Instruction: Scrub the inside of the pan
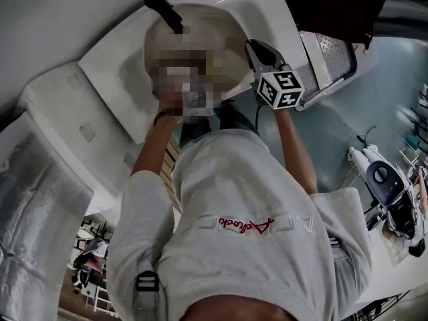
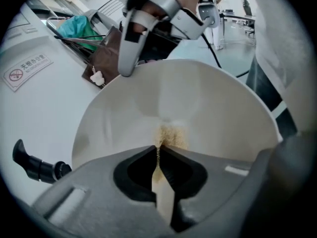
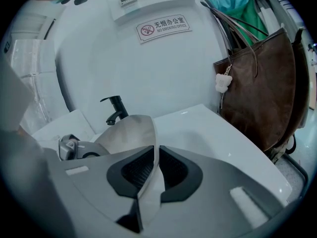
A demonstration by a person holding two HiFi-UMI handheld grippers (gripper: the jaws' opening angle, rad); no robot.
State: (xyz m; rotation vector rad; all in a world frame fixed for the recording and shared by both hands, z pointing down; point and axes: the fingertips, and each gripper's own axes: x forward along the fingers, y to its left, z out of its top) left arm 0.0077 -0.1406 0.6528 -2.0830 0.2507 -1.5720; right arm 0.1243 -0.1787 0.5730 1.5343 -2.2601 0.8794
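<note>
A person in a grey shirt (image 1: 247,226) leaned over a white sink (image 1: 117,79), working a cream-coloured pan (image 1: 221,39) with a gripper in each hand. In the head view the pan sat in the basin at the upper middle of the frame, its black handle (image 1: 164,9) pointing to the upper left.

The right gripper (image 1: 254,51), carrying its marker cube, reached in from the right and was clamped on the pan's rim. In the right gripper view both of its jaws were pressed against the thin wall of the pan (image 3: 126,133), one on each side.

The left gripper (image 2: 159,150) was over the pan's pale inside (image 2: 208,103), at the lower middle of its own view, with its jaws clenched on a thin tan pad (image 2: 163,197). A yellow-brown speckled patch (image 2: 171,135) lay just ahead of the jaw tips on the pan floor; it could not be told whether this was the pad's end or residue. In the head view a mosaic patch covered this gripper.

A black tap (image 3: 115,108) stood behind the pan at the left centre of the right gripper view. A brown handbag (image 3: 257,93) hung at the right of that frame, and a no-smoking sign (image 3: 163,26) was fixed on the wall at the top.
</note>
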